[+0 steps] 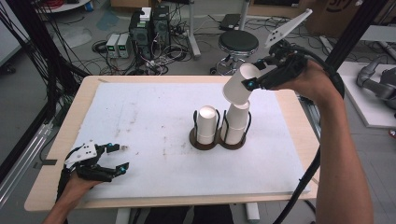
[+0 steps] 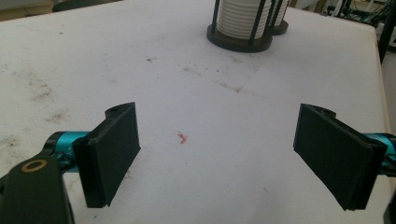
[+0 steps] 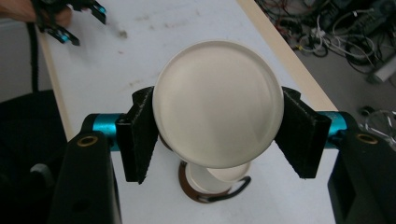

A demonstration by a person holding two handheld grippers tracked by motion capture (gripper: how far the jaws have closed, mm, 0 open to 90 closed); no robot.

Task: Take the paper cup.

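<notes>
Near the table's (image 1: 56, 140) front-left corner the left gripper (image 1: 120, 157) rests with jaws wide and empty. Right of centre stands the cup holder (image 1: 219, 140). Above its right stack (image 1: 236, 122) the right gripper (image 1: 247, 84) clamps a paper cup (image 1: 239, 84) by its sides, tilted. The cup looks light and easily crushed, so it is best held gently across the wall. The right gripper view shows its flat bottom (image 3: 218, 103); the high view shows its height above the stack.
</notes>
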